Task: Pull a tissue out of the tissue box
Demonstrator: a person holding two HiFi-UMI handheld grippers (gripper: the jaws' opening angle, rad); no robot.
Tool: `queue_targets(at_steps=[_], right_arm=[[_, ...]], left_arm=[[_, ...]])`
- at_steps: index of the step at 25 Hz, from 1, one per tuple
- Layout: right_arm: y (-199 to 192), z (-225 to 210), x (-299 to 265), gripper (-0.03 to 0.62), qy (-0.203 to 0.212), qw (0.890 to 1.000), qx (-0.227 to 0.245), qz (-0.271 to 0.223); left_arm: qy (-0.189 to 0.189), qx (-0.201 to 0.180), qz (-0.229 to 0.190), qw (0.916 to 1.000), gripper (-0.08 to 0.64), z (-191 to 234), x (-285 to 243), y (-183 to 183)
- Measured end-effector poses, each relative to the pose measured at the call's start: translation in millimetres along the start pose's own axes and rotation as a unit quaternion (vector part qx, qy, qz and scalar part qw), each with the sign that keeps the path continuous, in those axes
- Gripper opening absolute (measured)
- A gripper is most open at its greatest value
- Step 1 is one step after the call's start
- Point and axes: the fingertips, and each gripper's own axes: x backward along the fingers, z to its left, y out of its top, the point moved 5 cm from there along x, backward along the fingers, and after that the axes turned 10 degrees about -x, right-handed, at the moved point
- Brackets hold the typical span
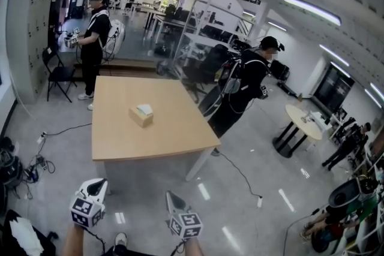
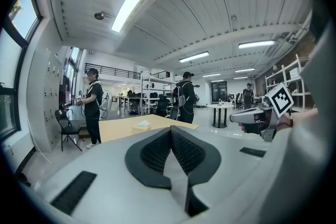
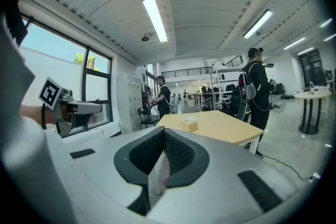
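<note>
The tissue box (image 1: 141, 114) sits near the middle of the worktop (image 1: 120, 138), and a white tissue (image 1: 144, 108) pokes up from its top. Both tongs are well apart from it, out over the floor on the near side of the worktop. In the head view the box lies at about 12 o'clock from the two tongs, and between their lines. It is a bit toward 1 o'clock from the left tongs (image 1: 96, 187) and a bit toward 11 o'clock from the right tongs (image 1: 173, 198). The right tongs look a little nearer, but not by much. The left tongs are closed tip to tip with nothing in them. The right tongs are closed too, and also empty. In the left gripper view the box (image 2: 142, 124) shows far off, just left of the tips. In the right gripper view it (image 3: 189, 124) shows just right of the tips. The long side of the box seems to run from about 10 o'clock to 4 o'clock, but it is too small to be sure. I think the job has not really begun. The tongs must first get close to the worktop, and one must open to pinch the tissue. One person (image 1: 95, 39) stands past the far left corner, and another (image 1: 243, 90) stands by the right edge.
</note>
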Motion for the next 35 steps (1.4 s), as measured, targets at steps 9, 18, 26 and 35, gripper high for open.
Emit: queue_targets(at_steps=[9,18,26,35], right_arm=[[26.0,-4.5,-69.2,0.011,0.001,1.000,-0.008,-0.002],[40.9,-0.7,-138.3,0.011,-0.008,1.000,-0.001,-0.005],[45.6,-1.1,-169.4,0.011,-0.019,1.000,0.007,-0.004],[48.5,-6.5,-194.2,0.011,-0.016,1.000,0.008,-0.002]], left_arm=[[-0.006,0.005,-0.003,1.0000,0.008,53.0,-50.8,8.2],[-0.018,0.007,-0.015,0.9997,0.008,108.1,-99.4,7.0],[-0.020,0.011,-0.020,0.9995,0.008,140.2,-122.1,5.4],[-0.015,0.015,-0.013,0.9997,0.008,154.1,-135.8,1.7]])
